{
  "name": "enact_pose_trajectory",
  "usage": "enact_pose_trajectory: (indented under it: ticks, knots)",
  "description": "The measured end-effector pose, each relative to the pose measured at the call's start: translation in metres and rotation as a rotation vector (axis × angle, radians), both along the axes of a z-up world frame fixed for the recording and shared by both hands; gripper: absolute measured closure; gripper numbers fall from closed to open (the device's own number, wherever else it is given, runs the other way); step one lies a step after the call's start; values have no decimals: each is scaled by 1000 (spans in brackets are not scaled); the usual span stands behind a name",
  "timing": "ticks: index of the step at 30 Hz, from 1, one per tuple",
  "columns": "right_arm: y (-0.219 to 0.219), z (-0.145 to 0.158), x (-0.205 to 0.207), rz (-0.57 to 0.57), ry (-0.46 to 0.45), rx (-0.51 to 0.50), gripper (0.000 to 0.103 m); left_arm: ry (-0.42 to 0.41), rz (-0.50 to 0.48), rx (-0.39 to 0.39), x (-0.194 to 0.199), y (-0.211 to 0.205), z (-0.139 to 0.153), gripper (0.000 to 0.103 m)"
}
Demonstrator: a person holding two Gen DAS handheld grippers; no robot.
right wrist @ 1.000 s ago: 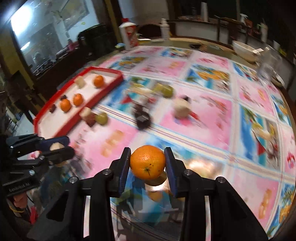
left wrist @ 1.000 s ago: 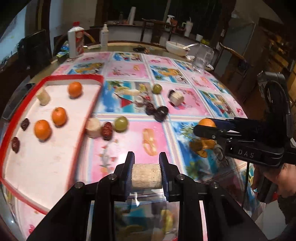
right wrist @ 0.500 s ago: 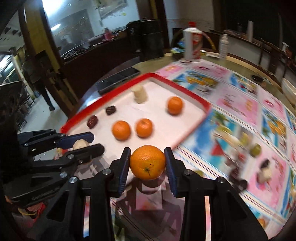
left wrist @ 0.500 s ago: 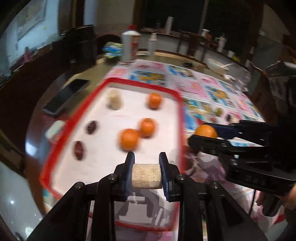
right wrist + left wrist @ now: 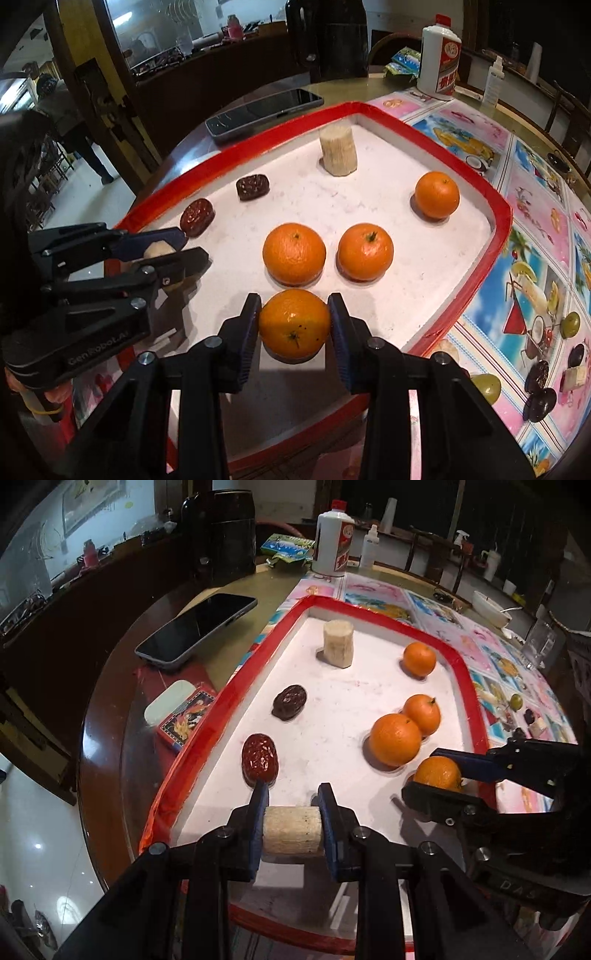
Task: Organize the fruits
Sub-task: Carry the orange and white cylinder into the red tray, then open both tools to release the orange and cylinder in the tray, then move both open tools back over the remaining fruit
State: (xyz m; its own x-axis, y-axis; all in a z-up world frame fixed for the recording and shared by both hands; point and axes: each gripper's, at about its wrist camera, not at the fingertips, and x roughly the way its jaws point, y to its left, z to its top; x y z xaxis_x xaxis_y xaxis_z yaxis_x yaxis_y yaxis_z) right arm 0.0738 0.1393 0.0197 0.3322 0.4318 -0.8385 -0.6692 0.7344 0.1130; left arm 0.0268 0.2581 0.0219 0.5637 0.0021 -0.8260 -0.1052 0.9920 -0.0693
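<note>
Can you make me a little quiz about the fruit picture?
1. What does the right gripper hold?
2. True or false: the left gripper is empty.
3. How many oranges lie loose in the red tray? A) two B) three C) five

Key:
1. An orange.
2. False; it grips a pale cut chunk.
3. B: the near orange, the middle orange and the far orange.

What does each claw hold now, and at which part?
The left claw clamps a pale cut fruit piece at its two flat ends. The right claw grips an orange at its sides.
</note>
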Motion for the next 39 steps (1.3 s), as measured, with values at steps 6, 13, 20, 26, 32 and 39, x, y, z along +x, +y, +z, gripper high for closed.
enact_pose_trajectory:
  ticks: [6,13,20,26,32,39]
  knots:
    - [4,-1,2,-5,6,-33,52,4,-11,44,2,-5,0,62]
    - [-1,8,-5,4,-36,-57,50,-22,7,90,-4,-8,10,46]
    - [-17,18,-17,10,-53,-51,48,-27,13,109,-14,-18,17,42]
    - [-47,30,-33,-2,-49,-10,47,-47,-1,118,-25,-36,28,42]
    - [-112,31,-41,-80,-18,26,46,-81,-75,115,-37,-77,42,42]
    - [-206,23,-33,-248,-16,-4,46,-72,-207,107,-35,-144,39,41]
